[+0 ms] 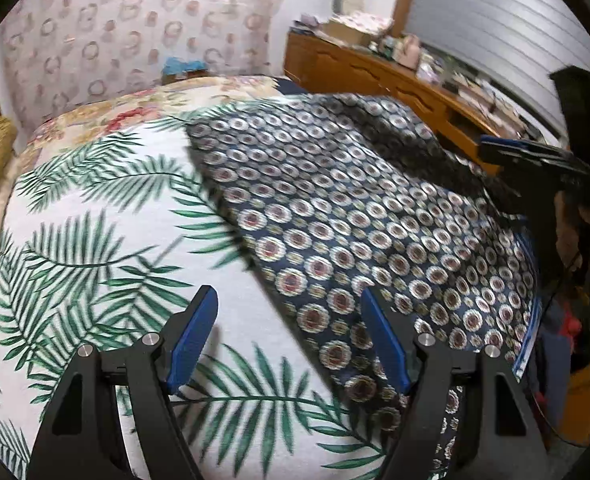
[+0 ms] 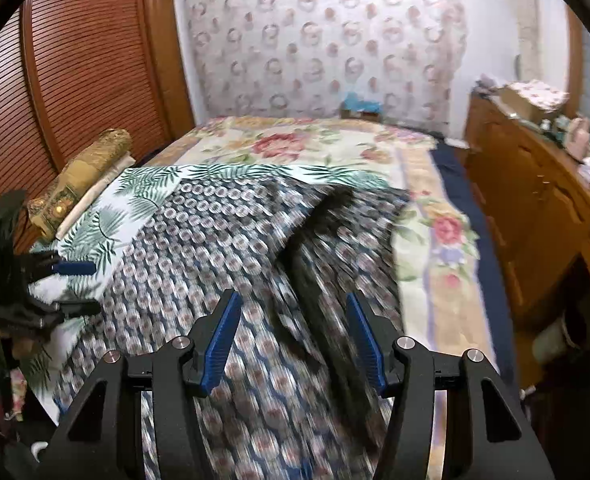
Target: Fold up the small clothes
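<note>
Both tongs wide and empty: left gripper (image 1: 289,336) and right gripper (image 2: 293,340) over the medallion-print garment (image 1: 335,220); best pinch matching corners, then fold evenly.

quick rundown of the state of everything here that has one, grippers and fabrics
left gripper: open, empty, over the bed
right gripper: open, empty, above the patterned garment
patterned garment: spread out on the bed, not folded, one dark crease raised
palm-leaf cloth: laid flat under the garment
floral bedspread: spread flat over the bed
gold cushion: lying by the louvred panel
</note>
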A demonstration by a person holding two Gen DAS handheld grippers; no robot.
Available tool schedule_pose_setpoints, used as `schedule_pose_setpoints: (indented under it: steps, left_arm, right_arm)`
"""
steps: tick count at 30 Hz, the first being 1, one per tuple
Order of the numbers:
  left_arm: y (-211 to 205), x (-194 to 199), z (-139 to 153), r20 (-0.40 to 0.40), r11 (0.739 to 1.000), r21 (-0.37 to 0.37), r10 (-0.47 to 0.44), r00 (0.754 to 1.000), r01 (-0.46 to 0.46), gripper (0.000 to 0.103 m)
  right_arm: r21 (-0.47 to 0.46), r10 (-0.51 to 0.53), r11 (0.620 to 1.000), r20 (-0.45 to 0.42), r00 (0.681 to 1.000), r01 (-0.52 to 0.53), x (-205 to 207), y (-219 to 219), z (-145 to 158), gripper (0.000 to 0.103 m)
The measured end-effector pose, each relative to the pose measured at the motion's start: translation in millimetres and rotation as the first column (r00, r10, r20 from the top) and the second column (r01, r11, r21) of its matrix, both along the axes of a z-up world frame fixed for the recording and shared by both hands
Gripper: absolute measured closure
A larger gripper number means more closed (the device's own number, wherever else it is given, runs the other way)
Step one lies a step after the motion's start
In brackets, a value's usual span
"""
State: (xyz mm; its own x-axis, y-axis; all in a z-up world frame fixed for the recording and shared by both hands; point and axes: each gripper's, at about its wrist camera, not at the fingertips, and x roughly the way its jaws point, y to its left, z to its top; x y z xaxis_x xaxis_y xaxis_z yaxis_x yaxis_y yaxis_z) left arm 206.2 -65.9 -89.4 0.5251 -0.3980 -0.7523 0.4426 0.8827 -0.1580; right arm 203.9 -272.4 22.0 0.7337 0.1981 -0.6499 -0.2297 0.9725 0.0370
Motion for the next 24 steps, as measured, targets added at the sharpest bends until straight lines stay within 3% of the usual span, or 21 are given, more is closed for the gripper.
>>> schedule_pose_setpoints:
  steps: [4,9,11,12,13,17,19,21,22,24]
  left_arm:
    - [8.9,-0.4,2.7,0.013,1.0,-0.018,0.022,1.0,-0.021,0.028]
    - [11.3,-1.8,3.0,0.026,1.0,-0.01,0.015,1.0,-0.015,0.028]
    - [10.5,-3.4,1.5,0.029,1.0,-0.006,0.008,1.0,-0.008,0.028]
    - [9.3,-4.0,0.3,0.027,1.0,-0.007,0.003,1.0,-0.003,0.028]
    - [9.1,-4.9,-0.4,0.026,1.0,-0.008,0.0,1.0,0.0,0.028]
    - [8.3,-6.7,-2.6,0.02,1.0,-0.013,-0.008,1.0,0.008,0.028]
    - [7.4,-7.6,-3.2,0.017,1.0,-0.016,-0.016,1.0,0.016,0.028]
    - [3.6,-7.8,-4.2,0.012,1.0,-0.017,-0.025,1.0,0.025,0.028]
    - [2.4,-8.2,-4.5,0.012,0.999,-0.016,-0.027,1.0,0.027,0.028]
    - [-0.9,-8.6,-5.6,0.011,0.999,-0.011,-0.035,0.999,0.035,0.028]
  right_arm:
    - [-0.024,0.026,0.999,-0.116,0.993,-0.029,45.0,10.9,-12.4,0.046]
    - [-0.19,-0.031,0.982,-0.196,0.98,-0.007,71.6,16.8,-40.8,0.05]
    - [-0.192,-0.04,0.981,-0.202,0.978,0.0,74.0,10.3,-44.3,0.086]
    - [-0.182,-0.035,0.983,-0.202,0.979,-0.003,75.0,9.7,-43.4,0.096]
    - [-0.163,-0.022,0.987,-0.198,0.98,-0.011,73.5,6.1,-41.8,0.1]
    - [-0.115,-0.038,0.993,-0.083,0.996,0.028,52.6,-8.5,-15.5,0.101]
    - [-0.085,-0.056,0.995,-0.056,0.997,0.051,42.6,-20.9,-2.8,0.101]
    - [-0.114,-0.091,0.99,-0.051,0.995,0.085,38.9,-28.4,-1.0,0.101]
    - [-0.147,-0.101,0.985,-0.063,0.993,0.091,40.7,-29.8,-4.6,0.099]
    - [-0.182,-0.133,0.977,-0.099,0.986,0.114,47.5,-31.8,-13.9,0.086]
